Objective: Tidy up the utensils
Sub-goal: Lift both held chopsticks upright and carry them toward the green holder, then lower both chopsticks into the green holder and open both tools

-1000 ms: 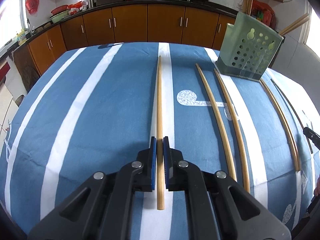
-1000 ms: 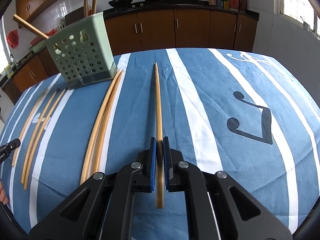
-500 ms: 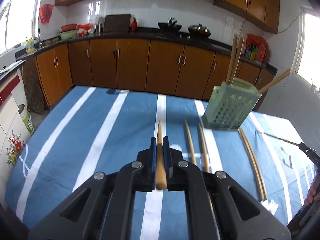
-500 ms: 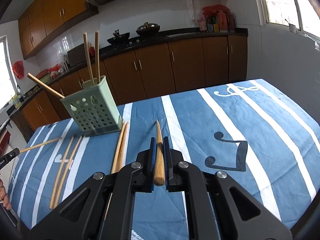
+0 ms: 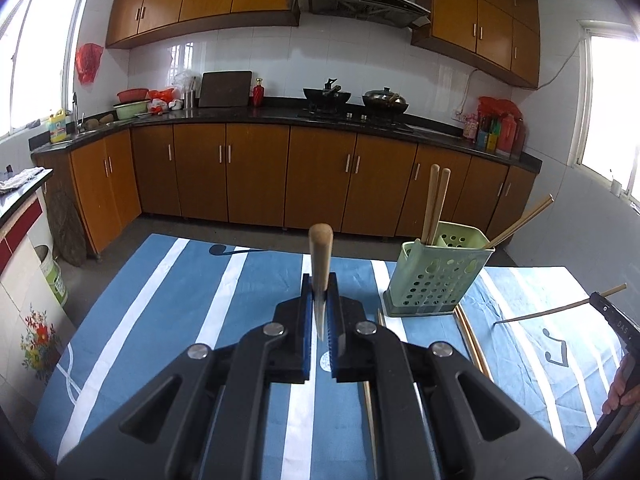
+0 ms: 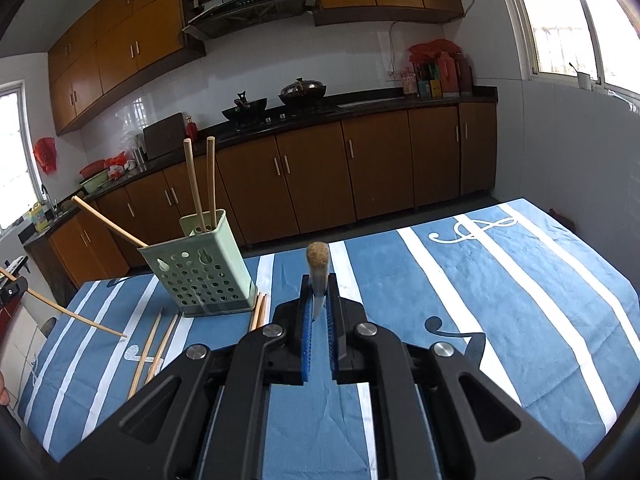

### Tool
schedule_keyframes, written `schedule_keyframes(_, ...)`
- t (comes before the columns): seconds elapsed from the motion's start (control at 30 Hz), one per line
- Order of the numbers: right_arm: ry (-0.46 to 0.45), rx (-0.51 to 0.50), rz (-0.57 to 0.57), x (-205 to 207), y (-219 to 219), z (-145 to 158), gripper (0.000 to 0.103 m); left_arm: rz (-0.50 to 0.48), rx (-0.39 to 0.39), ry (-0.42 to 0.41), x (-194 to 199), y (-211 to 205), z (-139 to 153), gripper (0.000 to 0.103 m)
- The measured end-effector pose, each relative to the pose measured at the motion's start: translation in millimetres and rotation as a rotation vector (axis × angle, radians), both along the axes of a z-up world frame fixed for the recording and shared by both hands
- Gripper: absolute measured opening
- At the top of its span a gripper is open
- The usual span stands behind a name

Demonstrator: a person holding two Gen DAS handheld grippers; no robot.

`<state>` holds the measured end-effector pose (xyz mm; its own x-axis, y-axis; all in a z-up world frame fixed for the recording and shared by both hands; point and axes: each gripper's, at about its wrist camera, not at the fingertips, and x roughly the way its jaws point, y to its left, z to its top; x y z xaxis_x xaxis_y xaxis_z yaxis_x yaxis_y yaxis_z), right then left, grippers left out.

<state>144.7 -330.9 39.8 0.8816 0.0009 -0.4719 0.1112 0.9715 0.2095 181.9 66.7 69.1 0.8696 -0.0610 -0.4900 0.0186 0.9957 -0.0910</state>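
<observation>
Now each tool pinches one chopstick between its blue pads: the left tool (image 5: 320,312) holds a chopstick (image 5: 320,248) pointing forward, and the right tool (image 6: 319,312) holds its chopstick (image 6: 317,264) the same way. The green holder (image 5: 436,276), with three chopsticks already inside, stands ahead-right of the left tool and ahead-left of the right one, at similar reach from both. More chopsticks (image 6: 154,344) lie on the tabletop (image 6: 500,280) near its base.
</observation>
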Motion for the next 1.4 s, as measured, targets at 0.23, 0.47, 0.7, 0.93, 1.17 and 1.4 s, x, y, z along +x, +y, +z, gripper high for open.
schedule_keyframes(0.23,-0.07,0.019,0.041,-2,6,35,0.007,-0.075,-0.012,-0.017,-3,-15,23,0.007)
schedule_keyframes(0.47,-0.204,0.085,0.146,-10,18,97,0.007,-0.209,-0.028,-0.083,-14,-46,71,0.007)
schedule_keyframes(0.7,-0.319,0.052,0.175,2,41,135,0.007,-0.238,-0.048,-0.178,-1,-79,111,0.007)
schedule_keyframes(0.93,-0.319,0.021,0.162,45,59,131,0.007,-0.211,-0.011,-0.162,45,-104,109,0.007)
schedule_keyframes(1.17,-0.202,0.038,0.174,88,69,99,0.007,-0.201,-0.014,-0.088,86,-108,76,0.007)
schedule_keyframes(1.4,-0.128,0.06,0.184,106,74,78,0.007,-0.206,-0.014,-0.032,107,-110,54,0.007)
